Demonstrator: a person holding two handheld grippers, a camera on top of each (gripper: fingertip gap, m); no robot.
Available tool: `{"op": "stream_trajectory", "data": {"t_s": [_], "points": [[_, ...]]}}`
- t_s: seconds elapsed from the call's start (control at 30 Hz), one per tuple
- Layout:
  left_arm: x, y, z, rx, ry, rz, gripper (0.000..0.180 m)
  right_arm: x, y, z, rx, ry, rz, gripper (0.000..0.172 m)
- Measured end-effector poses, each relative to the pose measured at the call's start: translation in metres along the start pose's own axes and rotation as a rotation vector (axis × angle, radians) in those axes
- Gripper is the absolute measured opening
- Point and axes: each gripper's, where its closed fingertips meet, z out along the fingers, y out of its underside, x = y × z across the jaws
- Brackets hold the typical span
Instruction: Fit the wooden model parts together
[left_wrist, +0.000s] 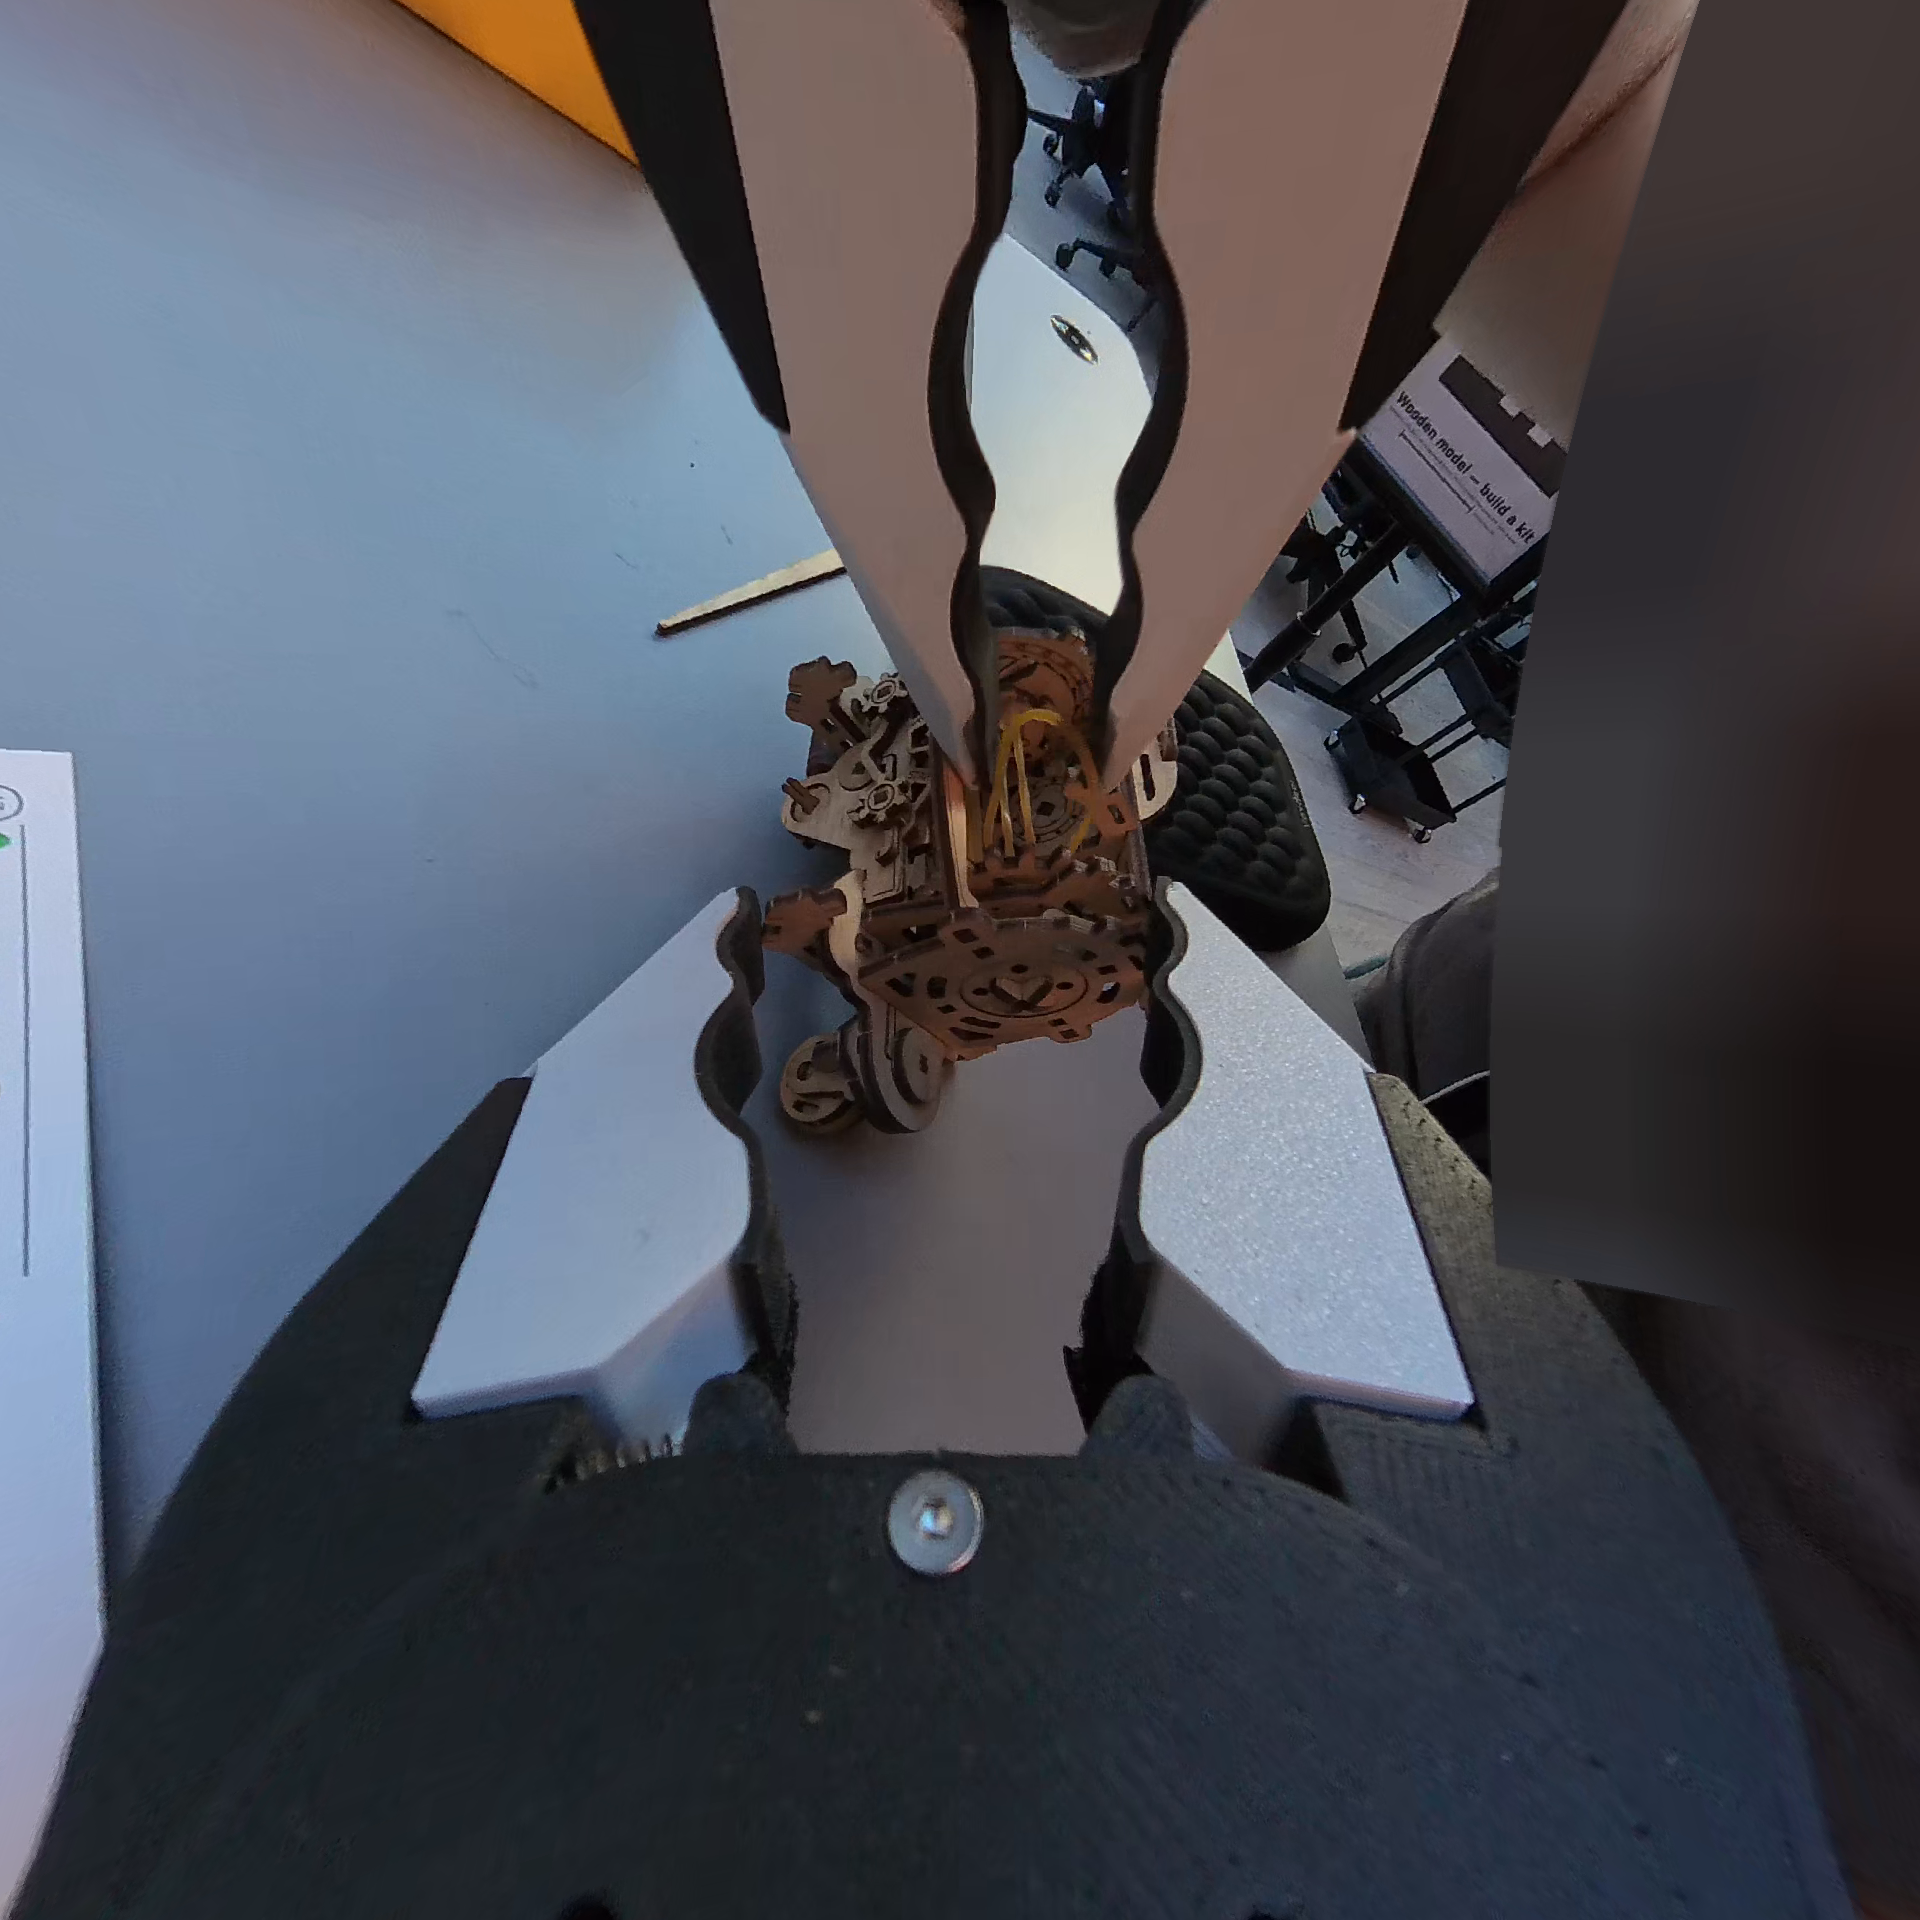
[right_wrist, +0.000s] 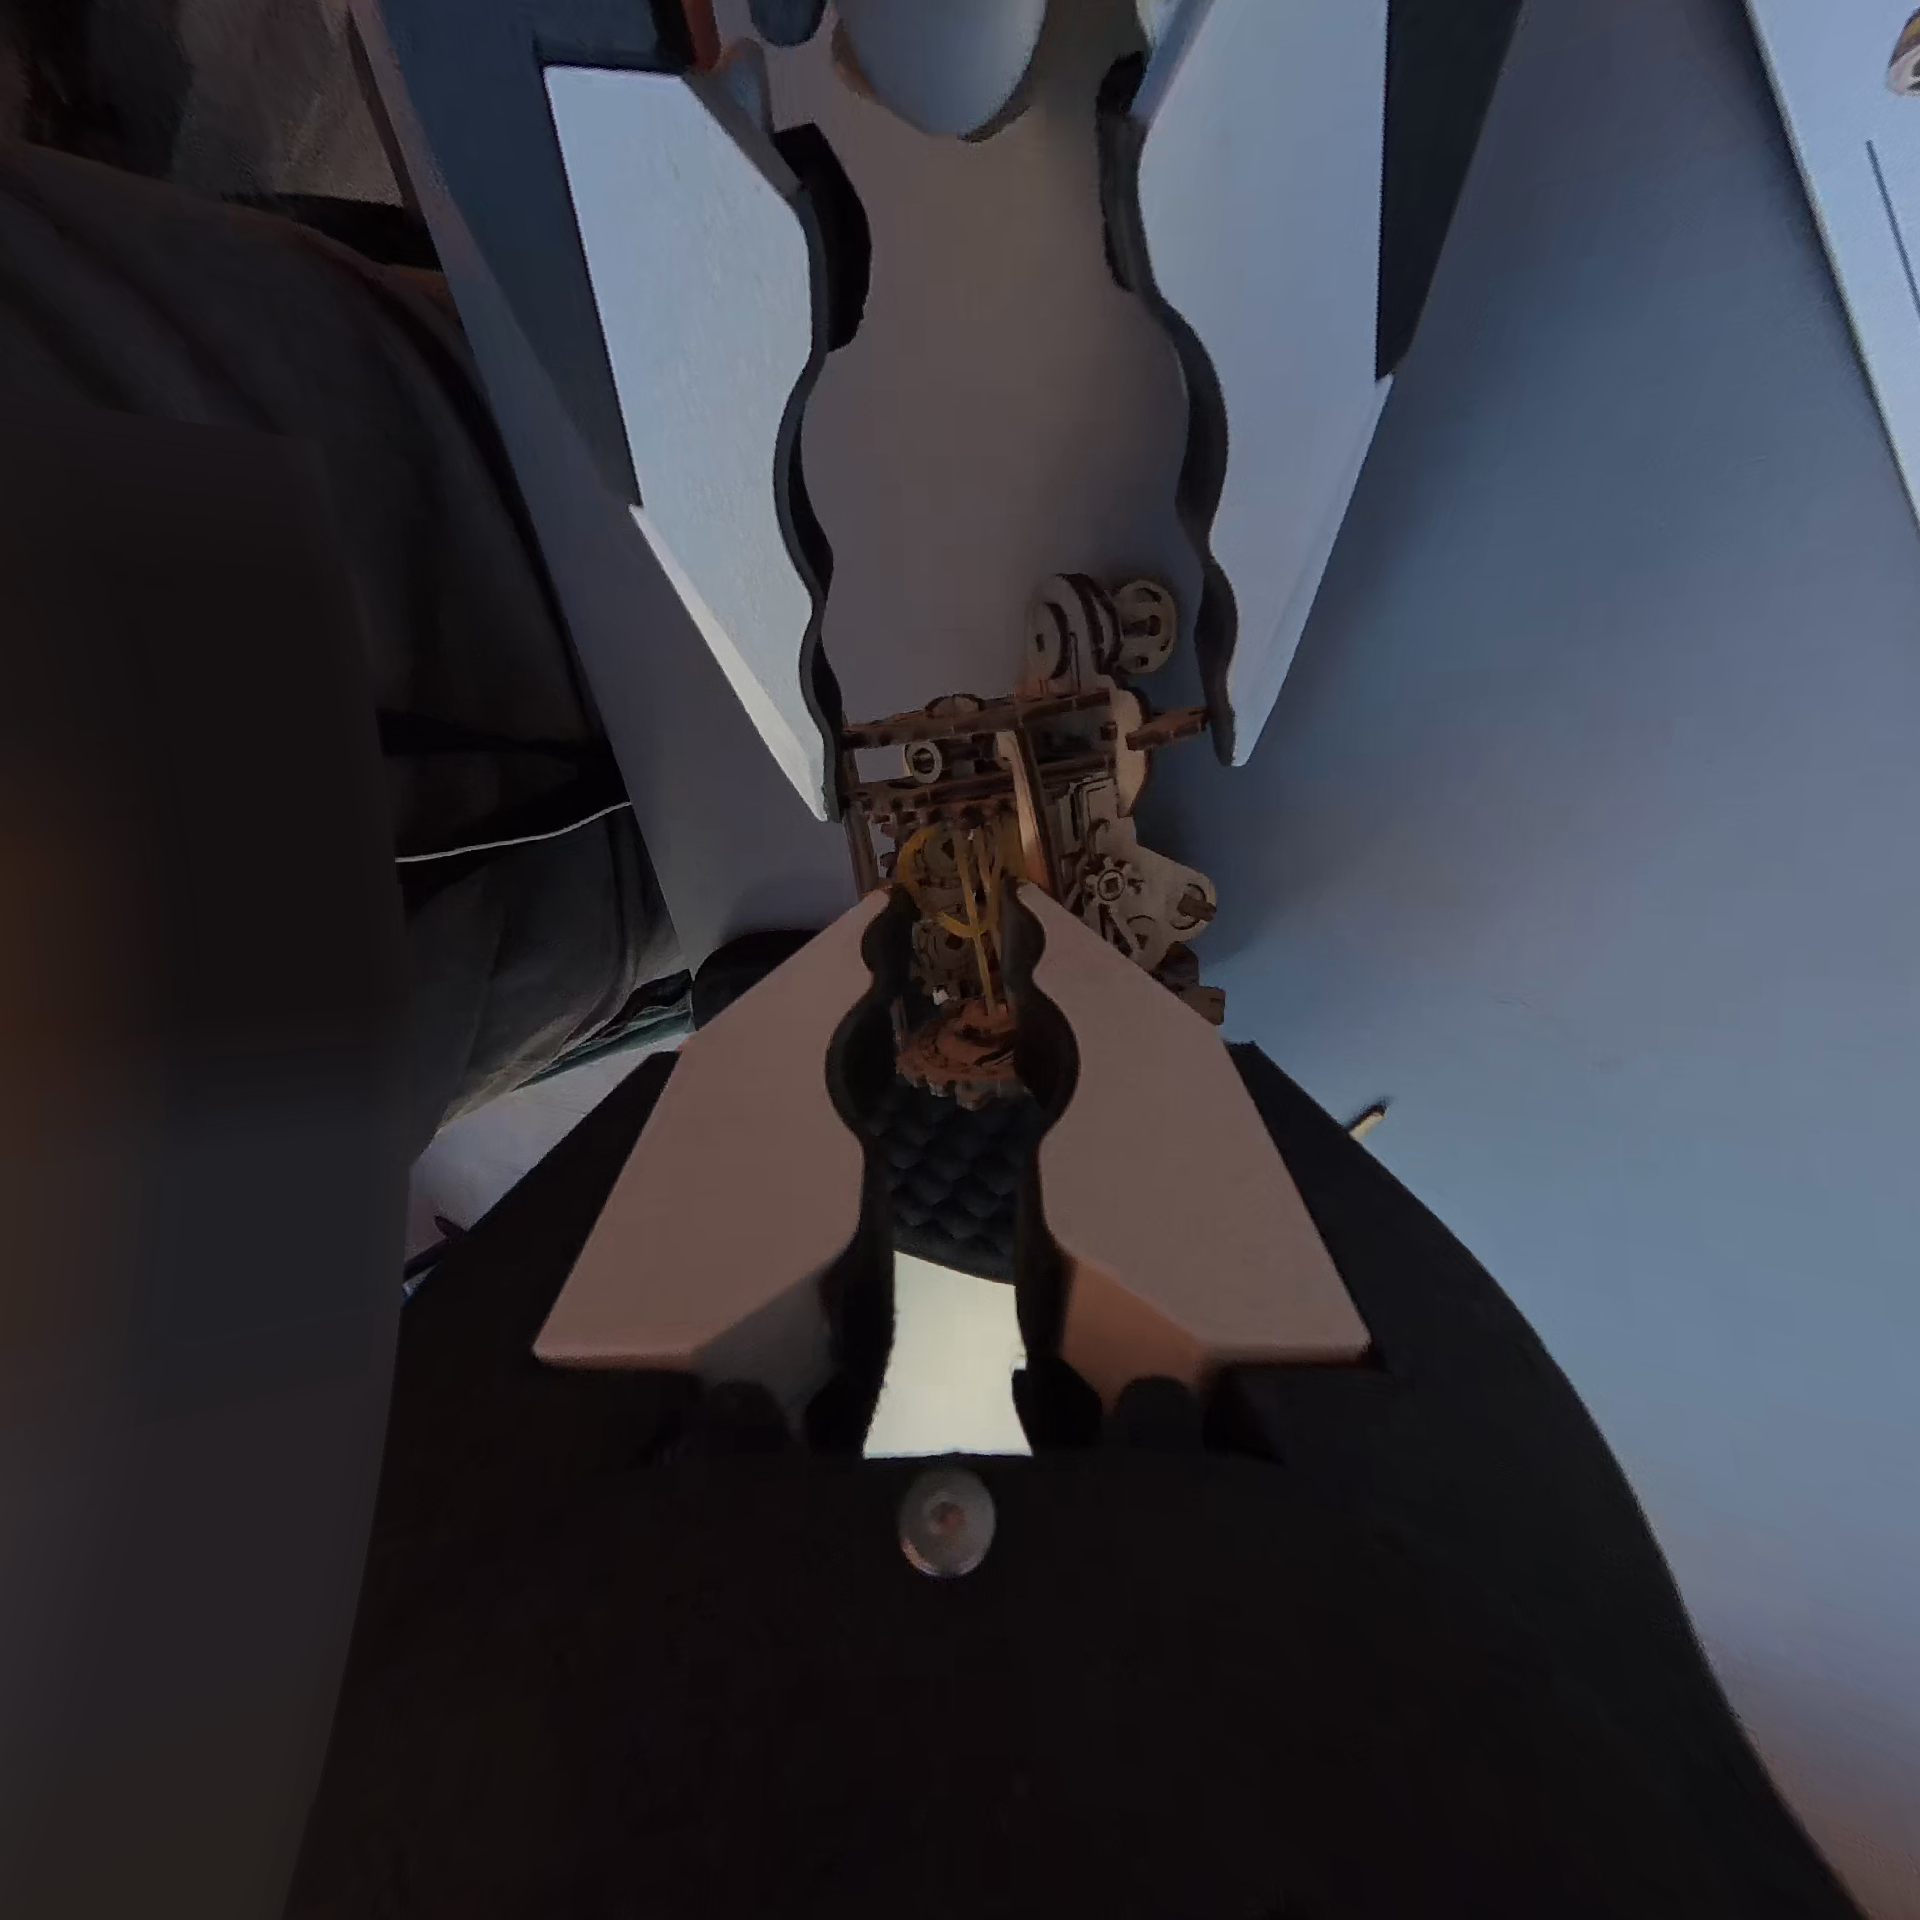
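Observation:
A wooden gear model (left_wrist: 997, 987) stands on the grey table (left_wrist: 312, 520). My left gripper (left_wrist: 951, 914) is spread wide and shut on it. One pad presses the frame's side and the other a side peg, which also shows in the right wrist view (right_wrist: 1023, 758). My right gripper (right_wrist: 956, 899) comes from the opposite side, and its tips reach down into the model's (right_wrist: 1132, 904) top. Its fingertips stand a little apart with yellow rubber bands (right_wrist: 977, 904) looped between them, not pinched. The left wrist view shows the same gap (left_wrist: 1044, 774) around the bands (left_wrist: 1003, 790).
A loose wooden strip (left_wrist: 748, 597) lies on the table behind the model. A black textured pad (left_wrist: 1236, 810) sits at the table's far edge. A white sheet (left_wrist: 42, 1143) lies at the left. A person's dark clothing (left_wrist: 1434, 997) is at the right. The tips of both grippers are at nearly the same place.

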Motion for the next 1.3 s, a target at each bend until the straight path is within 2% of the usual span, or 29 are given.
{"op": "stream_trajectory", "data": {"t_s": [0.47, 0.57, 0.67, 0.87, 0.97, 1.07, 1.17, 1.3], "points": [[0.0, -0.001, 0.001, 0.005, 0.022, 0.006, 0.072, 0.008, 0.005, -0.017, 0.239, 0.142, -0.108, 0.026], [0.0, -0.001, 0.001, 0.007, 0.036, 0.01, 0.072, 0.008, 0.003, -0.034, 0.371, 0.189, -0.134, 0.027], [0.0, -0.001, 0.0, 0.009, 0.052, 0.015, 0.072, 0.015, 0.003, -0.059, 0.577, 0.356, -0.193, 0.026], [0.0, 0.001, -0.003, -0.013, 0.092, 0.021, 0.072, 0.018, 0.05, -0.063, 0.873, 0.537, -0.271, 0.02], [0.001, 0.002, -0.005, -0.032, 0.113, 0.016, 0.072, 0.038, 0.08, -0.057, 0.991, 0.646, -0.175, 0.02], [0.002, 0.004, -0.007, -0.05, 0.138, 0.004, 0.072, 0.059, 0.106, -0.04, 1.018, 0.752, -0.068, 0.022], [0.004, 0.005, -0.008, -0.067, 0.174, -0.016, 0.071, 0.071, 0.121, -0.019, 0.995, 0.75, 0.028, 0.023], [0.007, 0.008, -0.009, -0.087, 0.213, -0.042, 0.068, 0.08, 0.13, 0.007, 0.874, 0.704, 0.074, 0.026]]}}
